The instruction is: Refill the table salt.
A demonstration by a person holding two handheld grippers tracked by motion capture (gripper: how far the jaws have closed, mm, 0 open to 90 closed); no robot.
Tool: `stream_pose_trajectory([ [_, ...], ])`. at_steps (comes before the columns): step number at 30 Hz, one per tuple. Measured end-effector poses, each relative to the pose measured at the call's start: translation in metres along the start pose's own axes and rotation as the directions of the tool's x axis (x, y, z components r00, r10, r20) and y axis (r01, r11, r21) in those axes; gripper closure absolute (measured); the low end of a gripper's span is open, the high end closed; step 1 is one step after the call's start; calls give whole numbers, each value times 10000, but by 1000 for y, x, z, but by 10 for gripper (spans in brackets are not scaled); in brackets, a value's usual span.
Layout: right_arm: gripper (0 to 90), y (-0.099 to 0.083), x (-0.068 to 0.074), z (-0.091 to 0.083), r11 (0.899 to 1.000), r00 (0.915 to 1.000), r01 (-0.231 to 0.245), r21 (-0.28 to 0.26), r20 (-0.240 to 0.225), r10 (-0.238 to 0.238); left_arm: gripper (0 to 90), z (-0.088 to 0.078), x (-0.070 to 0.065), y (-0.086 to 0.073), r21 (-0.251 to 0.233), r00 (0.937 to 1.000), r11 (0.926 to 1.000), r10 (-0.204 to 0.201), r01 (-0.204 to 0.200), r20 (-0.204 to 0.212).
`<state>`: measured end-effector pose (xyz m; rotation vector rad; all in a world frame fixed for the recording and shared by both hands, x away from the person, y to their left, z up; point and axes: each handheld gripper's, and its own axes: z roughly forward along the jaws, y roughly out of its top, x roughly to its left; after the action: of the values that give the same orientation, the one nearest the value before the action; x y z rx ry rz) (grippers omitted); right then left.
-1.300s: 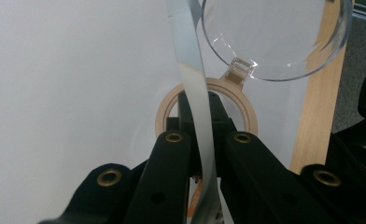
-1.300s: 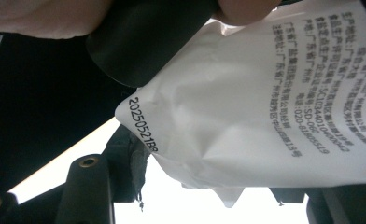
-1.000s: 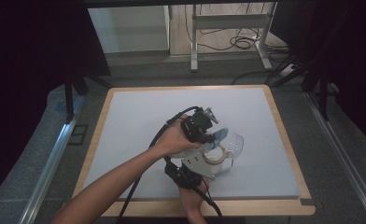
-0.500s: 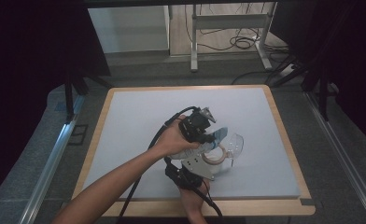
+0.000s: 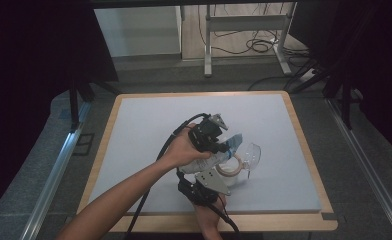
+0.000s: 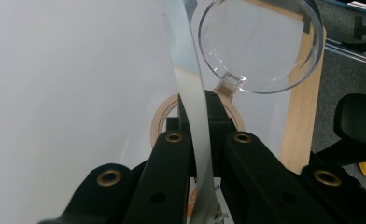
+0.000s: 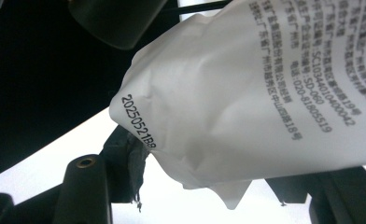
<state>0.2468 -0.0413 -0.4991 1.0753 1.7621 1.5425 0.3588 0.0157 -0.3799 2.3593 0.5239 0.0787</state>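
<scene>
A white pouch (image 7: 265, 93) with black printed text hangs between the jaws of my right gripper (image 7: 218, 175), which is shut on its lower part. In the high view that right gripper (image 5: 210, 169) points up from the table's near edge. My left gripper (image 5: 223, 145) comes in from above and is shut on the pouch's silvery top strip (image 6: 190, 88), seen edge-on between its jaws (image 6: 202, 114). Just beyond lie a tan ring (image 5: 230, 169) and a clear round lid (image 5: 251, 152); the left gripper view shows the lid (image 6: 260, 42) joined to the ring (image 6: 160, 123) by a small tab.
Everything sits over a pale grey mat (image 5: 149, 130) framed in light wood (image 5: 304, 135). Dark curtains hang on both sides, and a metal table frame with cables (image 5: 244, 30) stands behind. Metal rails (image 5: 54, 170) run along the floor beside the board.
</scene>
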Motion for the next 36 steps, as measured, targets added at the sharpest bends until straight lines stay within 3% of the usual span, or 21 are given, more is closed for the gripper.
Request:
stream_pose_trajectory([
  [16,370,-10,-1,-4,9998,10000,63,188,-39,-62,899,-12,2,-9,-591,9994,9980,-184,202,310],
  [36,358,-23,-9,-6,9983,9994,-345,469,66,342,899,-23,5,-18,-1185,9985,9922,-327,379,449],
])
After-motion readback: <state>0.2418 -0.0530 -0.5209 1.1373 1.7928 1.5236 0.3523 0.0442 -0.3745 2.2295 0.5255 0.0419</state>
